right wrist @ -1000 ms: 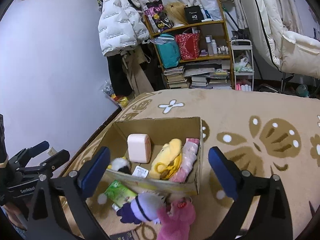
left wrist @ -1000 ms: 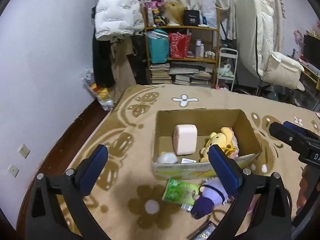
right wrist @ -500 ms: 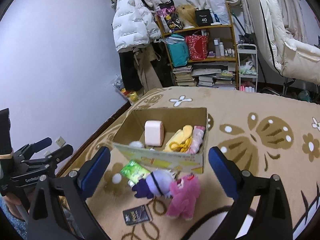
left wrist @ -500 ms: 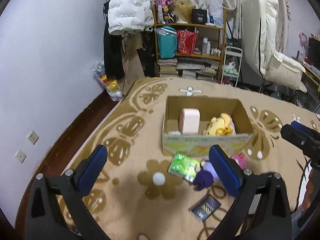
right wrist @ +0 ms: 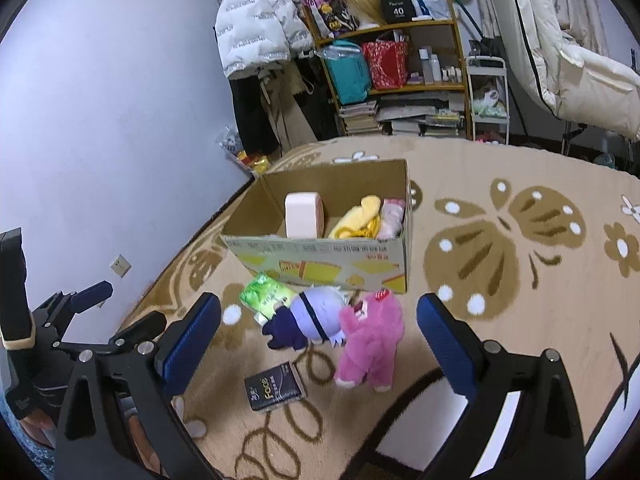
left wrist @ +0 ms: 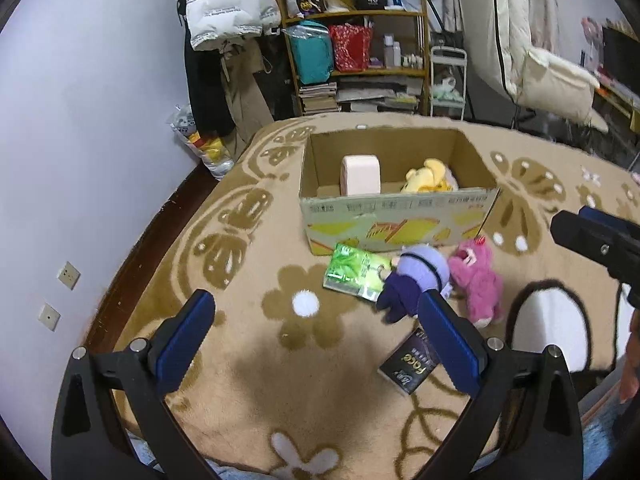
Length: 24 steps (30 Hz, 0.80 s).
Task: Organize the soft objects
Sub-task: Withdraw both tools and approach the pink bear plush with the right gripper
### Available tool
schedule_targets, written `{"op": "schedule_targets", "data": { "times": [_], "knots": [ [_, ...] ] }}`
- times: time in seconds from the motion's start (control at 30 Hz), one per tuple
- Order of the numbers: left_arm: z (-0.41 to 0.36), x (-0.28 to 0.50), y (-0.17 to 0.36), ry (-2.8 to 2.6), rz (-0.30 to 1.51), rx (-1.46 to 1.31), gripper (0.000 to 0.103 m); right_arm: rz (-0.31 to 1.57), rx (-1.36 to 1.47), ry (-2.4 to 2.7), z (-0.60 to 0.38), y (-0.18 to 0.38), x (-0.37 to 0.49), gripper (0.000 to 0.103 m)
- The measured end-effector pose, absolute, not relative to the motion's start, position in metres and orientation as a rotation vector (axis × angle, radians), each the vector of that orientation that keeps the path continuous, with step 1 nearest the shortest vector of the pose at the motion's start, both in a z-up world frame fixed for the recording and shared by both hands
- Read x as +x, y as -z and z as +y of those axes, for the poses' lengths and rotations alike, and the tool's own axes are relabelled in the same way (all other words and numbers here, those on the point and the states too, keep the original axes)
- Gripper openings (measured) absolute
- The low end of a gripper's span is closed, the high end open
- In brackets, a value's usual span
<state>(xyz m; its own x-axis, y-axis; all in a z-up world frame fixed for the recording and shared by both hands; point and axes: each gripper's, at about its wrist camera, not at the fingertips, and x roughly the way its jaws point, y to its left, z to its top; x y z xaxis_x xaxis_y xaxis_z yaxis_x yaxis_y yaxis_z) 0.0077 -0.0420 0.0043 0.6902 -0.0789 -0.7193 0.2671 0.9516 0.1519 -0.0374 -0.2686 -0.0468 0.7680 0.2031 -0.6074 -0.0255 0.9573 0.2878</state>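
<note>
Hovering both my grippers, left gripper point(left wrist: 316, 338) and right gripper point(right wrist: 318, 338), jaws wide apart (holding nothing).
Pink plush point(right wrist: 370, 340) lies lengthwise toward the box point(right wrist: 320, 256), ahead between my right jaws.

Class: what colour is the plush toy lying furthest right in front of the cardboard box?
Pink plush toy, clearest in the right wrist view.

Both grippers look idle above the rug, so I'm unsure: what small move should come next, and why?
Probably lower the open right gripper onto the pink plush: it lies on the rug outside the cardboard box, nearest that gripper, and nothing is held.
</note>
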Motion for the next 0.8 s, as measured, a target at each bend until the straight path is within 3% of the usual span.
{"op": "schedule_targets", "data": {
  "times": [0.8],
  "knots": [
    [-0.063, 0.042, 0.067, 0.253, 1.002, 0.256, 0.101, 0.919, 0.326, -0.074, -0.275, 0.119, 0.007, 0.103]
  ]
}}
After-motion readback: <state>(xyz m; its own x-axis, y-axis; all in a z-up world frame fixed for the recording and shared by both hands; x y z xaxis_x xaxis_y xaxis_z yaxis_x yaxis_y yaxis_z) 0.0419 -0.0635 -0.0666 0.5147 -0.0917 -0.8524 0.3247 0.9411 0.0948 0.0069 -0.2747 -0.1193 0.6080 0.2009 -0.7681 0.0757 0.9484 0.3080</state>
